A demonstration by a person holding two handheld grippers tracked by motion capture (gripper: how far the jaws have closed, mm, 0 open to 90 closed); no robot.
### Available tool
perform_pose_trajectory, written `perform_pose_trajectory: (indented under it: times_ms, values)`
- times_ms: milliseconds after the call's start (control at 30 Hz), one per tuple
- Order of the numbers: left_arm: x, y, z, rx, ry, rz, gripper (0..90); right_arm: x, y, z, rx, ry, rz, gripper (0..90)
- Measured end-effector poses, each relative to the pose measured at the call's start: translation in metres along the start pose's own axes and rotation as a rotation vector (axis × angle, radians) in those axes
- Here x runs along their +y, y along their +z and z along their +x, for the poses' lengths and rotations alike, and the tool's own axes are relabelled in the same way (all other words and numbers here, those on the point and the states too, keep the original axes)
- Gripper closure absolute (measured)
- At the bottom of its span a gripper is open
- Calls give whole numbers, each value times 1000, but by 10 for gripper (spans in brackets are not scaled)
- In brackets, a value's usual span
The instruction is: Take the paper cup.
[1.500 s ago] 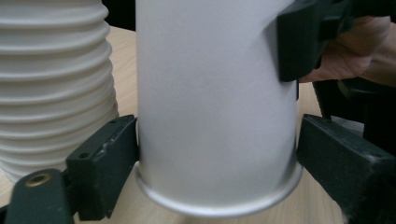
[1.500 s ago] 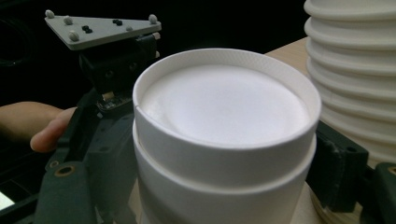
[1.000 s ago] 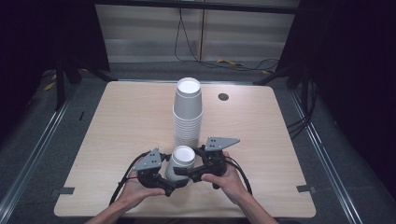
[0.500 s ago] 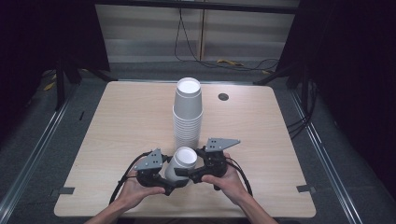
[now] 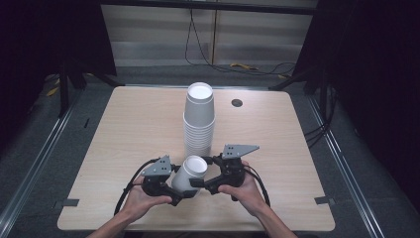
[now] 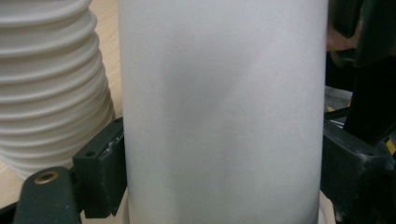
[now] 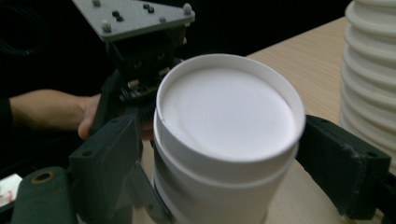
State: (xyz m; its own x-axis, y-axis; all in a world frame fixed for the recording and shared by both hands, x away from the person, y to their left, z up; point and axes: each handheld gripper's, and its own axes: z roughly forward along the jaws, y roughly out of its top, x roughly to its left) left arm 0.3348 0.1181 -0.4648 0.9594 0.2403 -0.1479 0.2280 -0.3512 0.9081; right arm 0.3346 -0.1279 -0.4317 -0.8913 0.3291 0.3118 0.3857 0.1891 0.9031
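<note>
Both claws grasp nested white cups (image 5: 190,172) at the desk's (image 5: 124,129) six o'clock edge, just below the tall cup stack (image 5: 199,119). The left claw (image 5: 174,192), having just closed, clenches the lower body; the right claw (image 5: 202,179) clamps near the rim. Separation seems under way; the next move likely calls for pulling them apart.

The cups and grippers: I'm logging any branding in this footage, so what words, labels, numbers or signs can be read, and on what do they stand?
None can be read.
White cup between the grippers: plain, no print.
Stack of white cups: plain, no print.
Left gripper and right gripper: black bodies and grey plates with screws, no lettering.
Yellow patch at the left gripper view's right edge: too small to tell.
Table: bare wood, no markings.
</note>
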Motion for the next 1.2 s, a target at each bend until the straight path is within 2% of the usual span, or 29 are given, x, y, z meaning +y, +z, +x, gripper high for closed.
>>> perform_pose_trajectory:
  times_ms: [100, 267, 433, 500, 567, 633, 700, 800, 967, 1067, 1200]
  values:
    - [0, -1, 2, 0, -5, 17, 155, 0, -3, -1, -14, -4, 14, 139]
    - [4, -6, 1, 13, 11, 68, 154, 2, -11, -4, -22, -13, 50, 139]
    - [4, -7, 3, 17, 7, 82, 154, 2, -14, -5, -31, -28, 88, 150]
    - [5, -7, 3, 22, 11, 88, 152, 4, -15, -5, -25, -51, 119, 195]
    - [5, -7, 3, 27, 14, 92, 152, 6, -16, -4, -29, -61, 124, 180]
    - [7, -8, 4, 27, 10, 110, 152, 7, -17, -4, -34, -68, 125, 180]
    - [9, -10, 5, 20, -19, 136, 152, 7, -19, -5, -37, -66, 127, 174]
    - [10, -12, 8, 32, -19, 153, 153, 7, -20, -7, -38, -57, 143, 154]
    - [13, -13, 9, 41, -3, 176, 153, 6, -20, -9, -48, -60, 167, 153]
    - [12, -11, 7, 34, 9, 207, 153, 6, -20, -9, -49, -54, 189, 144]
    - [13, -7, 3, 28, 26, 232, 153, 5, -20, -9, -52, -50, 233, 142]
